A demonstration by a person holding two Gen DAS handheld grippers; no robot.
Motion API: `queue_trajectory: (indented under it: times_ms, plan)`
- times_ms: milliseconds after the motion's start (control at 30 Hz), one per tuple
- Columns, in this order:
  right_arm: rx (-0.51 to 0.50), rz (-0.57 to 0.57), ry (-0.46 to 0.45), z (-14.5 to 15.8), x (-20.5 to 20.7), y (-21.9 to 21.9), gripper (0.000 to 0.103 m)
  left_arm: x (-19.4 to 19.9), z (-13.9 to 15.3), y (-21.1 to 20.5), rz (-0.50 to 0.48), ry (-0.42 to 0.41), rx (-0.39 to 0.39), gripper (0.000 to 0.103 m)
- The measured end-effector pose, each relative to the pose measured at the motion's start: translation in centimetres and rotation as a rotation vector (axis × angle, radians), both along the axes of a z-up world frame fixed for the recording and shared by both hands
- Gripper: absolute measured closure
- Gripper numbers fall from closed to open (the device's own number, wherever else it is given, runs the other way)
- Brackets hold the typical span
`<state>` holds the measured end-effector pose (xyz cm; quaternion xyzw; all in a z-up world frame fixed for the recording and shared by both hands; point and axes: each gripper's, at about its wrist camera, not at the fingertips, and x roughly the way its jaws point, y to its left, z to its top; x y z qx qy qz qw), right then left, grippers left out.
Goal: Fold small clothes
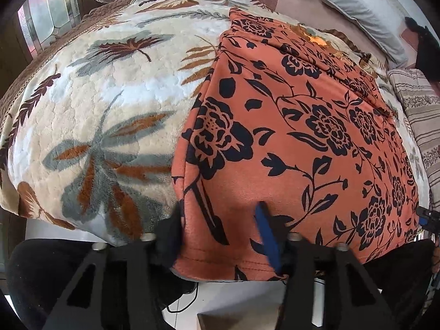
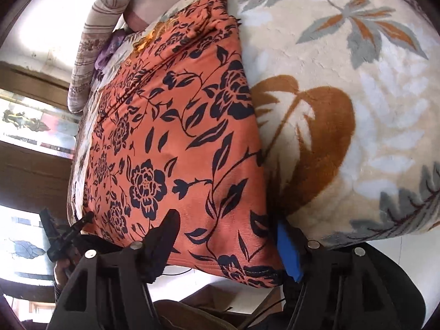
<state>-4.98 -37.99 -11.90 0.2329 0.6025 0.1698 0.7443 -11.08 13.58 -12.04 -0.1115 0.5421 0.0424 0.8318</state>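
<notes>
Orange flowered garment [image 1: 288,137] spread flat on leaf-print blanket [image 1: 96,110], near hem at 6 o'clock hanging over bed edge. Left tongs [image 1: 220,225] straddle left hem corner, right tongs [image 2: 228,236] straddle right corner, both spread wide, nothing pinched yet. Judging: grasp step. Next: close on both corners, lift, carry hem toward 12 o'clock

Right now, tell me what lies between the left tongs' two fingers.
The near hem corner of the orange floral garment lies between the left tongs, fingers wide apart, in the left wrist view.

Matt cloth garment [image 1: 288,143], plush blanket [image 1: 110,104]
</notes>
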Motion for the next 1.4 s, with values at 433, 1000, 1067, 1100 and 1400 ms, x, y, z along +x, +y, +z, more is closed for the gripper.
queue_trajectory:
  times_ms: [433, 1000, 1067, 1100, 1400]
  plan:
    - [0.12, -0.047, -0.013, 1.5, 0.8, -1.9, 0.096, 0.9, 1.0, 2.0, 0.026, 0.018, -0.105, 0.096]
    - [0.215, -0.035, 0.015, 0.6, 1.5, -1.6, 0.097, 2.0, 3.8, 1.3, -0.03, -0.109, -0.136, 0.097]
    - [0.284, -0.067, -0.045, 2.5, 1.7, -2.5, 0.097, 2.4, 6.1, 1.8, -0.038, -0.174, -0.158, 0.097]
    - [0.274, -0.069, -0.056, 2.9, 2.0, -2.5, 0.097, 2.8, 6.5, 2.1, -0.037, -0.182, -0.163, 0.097]
    - [0.32, -0.052, -0.004, 1.1, 6.8, -1.6, 0.097, 8.8, 6.5, 1.6, -0.09, -0.14, -0.196, 0.097]
